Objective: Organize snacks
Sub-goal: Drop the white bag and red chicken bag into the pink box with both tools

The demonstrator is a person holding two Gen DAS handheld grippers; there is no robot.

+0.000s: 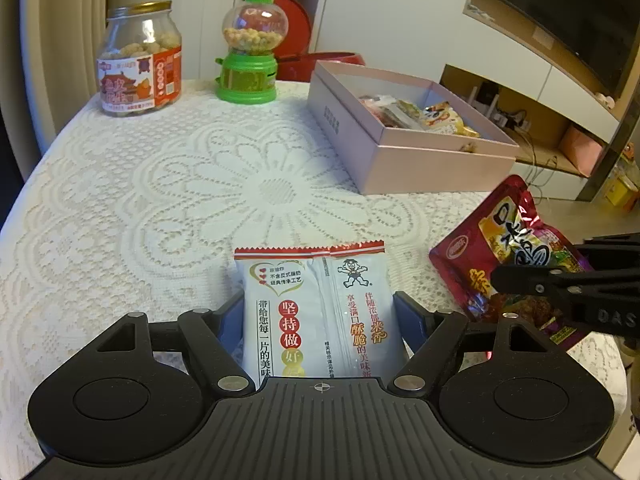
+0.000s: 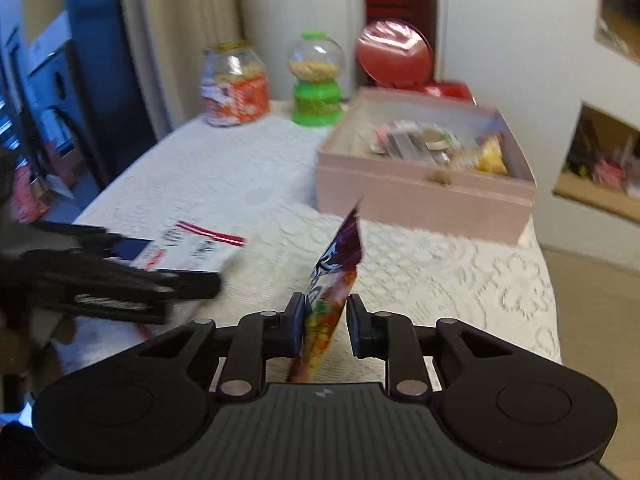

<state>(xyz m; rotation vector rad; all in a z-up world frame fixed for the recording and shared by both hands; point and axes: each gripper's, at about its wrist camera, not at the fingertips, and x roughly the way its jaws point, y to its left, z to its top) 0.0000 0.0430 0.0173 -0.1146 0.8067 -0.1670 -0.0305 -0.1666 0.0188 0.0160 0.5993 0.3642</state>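
My left gripper (image 1: 318,320) is shut on a white rice-cracker packet (image 1: 316,308), held flat between its blue pads over the lace tablecloth. It also shows in the right wrist view (image 2: 192,248). My right gripper (image 2: 322,326) holds a red and purple snack bag (image 2: 332,280) edge-on; the left pad touches it and a small gap shows on the right. The bag shows at the right of the left wrist view (image 1: 508,256). An open pink box (image 1: 404,160) with several snacks inside stands beyond, also in the right wrist view (image 2: 420,196).
A clear jar of snacks with an orange label (image 1: 140,60) and a green gumball-style dispenser (image 1: 250,52) stand at the table's far edge. A red round tin (image 2: 394,56) sits behind the box. The table edge drops off to the right (image 2: 552,300).
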